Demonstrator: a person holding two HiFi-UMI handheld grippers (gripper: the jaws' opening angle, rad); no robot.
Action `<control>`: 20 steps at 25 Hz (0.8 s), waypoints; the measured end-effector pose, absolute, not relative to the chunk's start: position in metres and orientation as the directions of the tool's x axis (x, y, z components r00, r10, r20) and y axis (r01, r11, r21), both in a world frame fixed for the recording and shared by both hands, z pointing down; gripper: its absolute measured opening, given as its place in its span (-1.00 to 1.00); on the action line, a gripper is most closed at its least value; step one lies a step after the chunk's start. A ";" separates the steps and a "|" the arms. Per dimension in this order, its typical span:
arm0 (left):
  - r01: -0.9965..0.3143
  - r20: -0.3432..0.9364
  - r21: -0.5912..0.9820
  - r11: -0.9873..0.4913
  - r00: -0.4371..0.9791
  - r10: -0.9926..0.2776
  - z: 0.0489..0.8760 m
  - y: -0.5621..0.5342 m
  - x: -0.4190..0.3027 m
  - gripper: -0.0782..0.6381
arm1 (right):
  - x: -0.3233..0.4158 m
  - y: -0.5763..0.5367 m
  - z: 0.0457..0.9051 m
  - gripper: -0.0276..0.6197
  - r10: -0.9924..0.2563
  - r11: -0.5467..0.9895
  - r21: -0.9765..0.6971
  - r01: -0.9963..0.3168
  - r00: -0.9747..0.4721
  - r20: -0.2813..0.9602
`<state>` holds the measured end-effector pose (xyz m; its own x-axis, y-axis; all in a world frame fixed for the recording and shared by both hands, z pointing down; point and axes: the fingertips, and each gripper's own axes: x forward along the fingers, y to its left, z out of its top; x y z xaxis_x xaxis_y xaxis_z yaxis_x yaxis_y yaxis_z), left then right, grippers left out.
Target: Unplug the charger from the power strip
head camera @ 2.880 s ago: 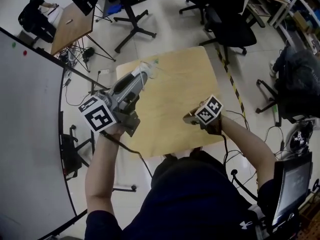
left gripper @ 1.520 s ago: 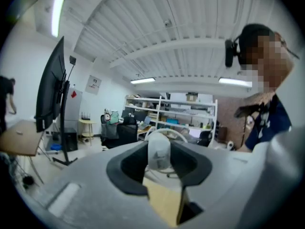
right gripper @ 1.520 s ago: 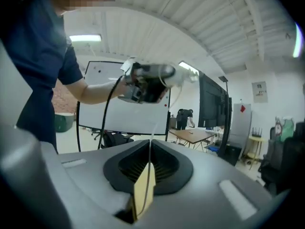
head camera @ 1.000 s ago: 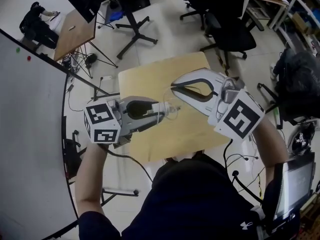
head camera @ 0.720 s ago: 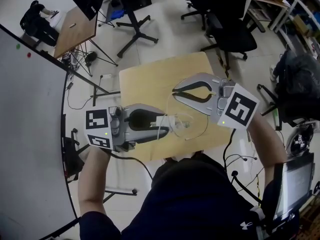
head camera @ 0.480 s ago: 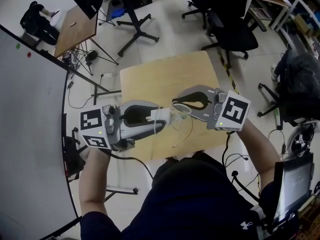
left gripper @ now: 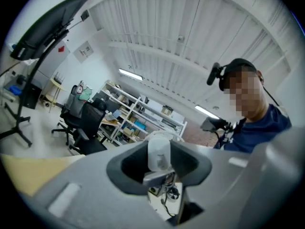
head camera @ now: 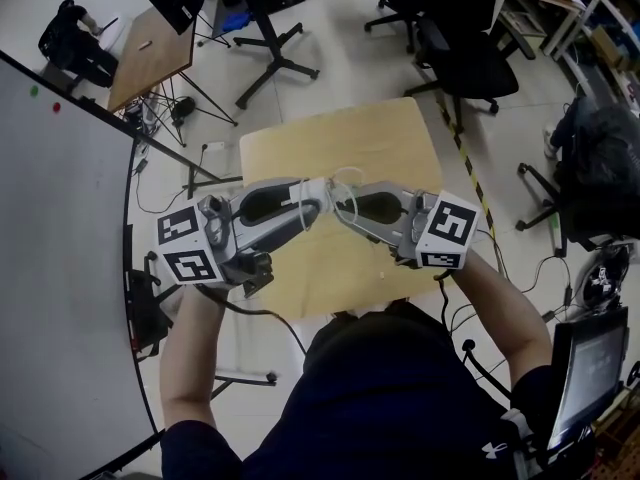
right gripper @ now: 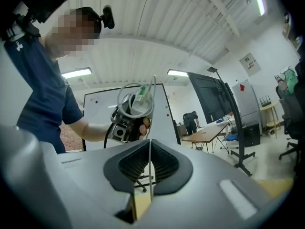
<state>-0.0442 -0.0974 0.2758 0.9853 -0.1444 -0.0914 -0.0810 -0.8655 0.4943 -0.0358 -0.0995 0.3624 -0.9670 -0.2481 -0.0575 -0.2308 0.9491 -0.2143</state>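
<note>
Meeting tip to tip above the table [head camera: 390,133], the grippers have closed in from well apart. The left gripper [head camera: 315,203] clamps half-spread jaws on a white block [left gripper: 158,152], probably the charger. The right gripper [head camera: 345,211] pinches its jaws shut on the thin cable [right gripper: 151,128], seemingly set to pull.

We see an evenly bright room, lit from above by strip lights [right gripper: 177,73]. The pale floor [head camera: 340,58] carries a mild sheen, and shadows are faint. Both gripper views bow strongly toward dark, rounded edges; their nearest surfaces look soft, while the background is sharper.
</note>
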 end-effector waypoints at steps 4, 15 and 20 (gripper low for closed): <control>-0.158 -0.125 0.542 -0.825 0.956 -0.265 0.277 -0.120 -0.056 -0.41 | -0.037 -0.100 0.376 -0.86 -0.256 0.935 -0.264 -0.237 -0.966 -0.042; -0.495 -0.047 0.469 -0.731 0.813 -0.580 0.288 -0.181 -0.096 -0.41 | -0.051 -0.072 0.440 -0.86 -0.213 0.921 -0.308 -0.240 -0.970 0.118; -0.580 0.107 0.348 -0.737 0.805 -0.583 0.334 -0.192 -0.095 -0.41 | -0.057 -0.048 0.415 -0.86 -0.161 0.978 -0.096 -0.185 -0.964 0.210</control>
<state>-0.0948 -0.1924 0.3335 0.8052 -0.5834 0.1069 -0.5799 -0.7365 0.3483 -0.0569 -0.0484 0.4147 -0.9643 -0.1613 0.2100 -0.1846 0.9781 -0.0965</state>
